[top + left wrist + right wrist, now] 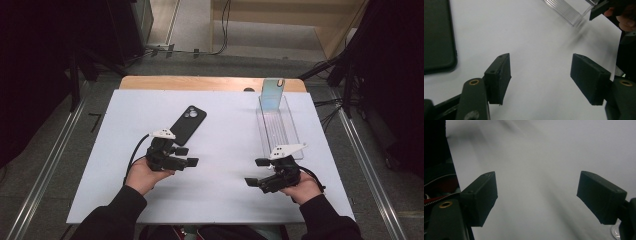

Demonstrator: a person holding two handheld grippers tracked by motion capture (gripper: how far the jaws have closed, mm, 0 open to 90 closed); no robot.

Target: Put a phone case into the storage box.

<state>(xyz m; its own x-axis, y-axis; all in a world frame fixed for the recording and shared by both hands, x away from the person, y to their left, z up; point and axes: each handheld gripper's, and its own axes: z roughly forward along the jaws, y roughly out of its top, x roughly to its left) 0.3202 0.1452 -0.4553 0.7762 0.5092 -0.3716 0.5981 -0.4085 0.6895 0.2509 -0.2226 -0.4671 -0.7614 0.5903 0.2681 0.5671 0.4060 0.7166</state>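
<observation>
A black phone (pixel 188 124) lies back up on the white table (pixel 225 175), left of middle; its edge is at the far left of the left gripper view (pixel 437 37). My left gripper (pixel 187 156) (pixel 541 77) hovers just in front of the phone, pointing right, open with only bare table between its jaws. My right gripper (pixel 256 172) (pixel 537 197) is at the front right, pointing left, also open and holding nothing. A clear plastic tray (pixel 277 125) (pixel 566 11) lies beyond the right gripper, with an iridescent phone-shaped slab (pixel 272 95) standing at its far end.
The white sheet ends on a wooden strip (pixel 210 83) at the back. Metal rails (pixel 47 165) run down both sides of the table, and cables lie on the floor (pixel 220 50) behind. In the left gripper view, the other hand (pixel 624 20) holds its gripper near the tray corner.
</observation>
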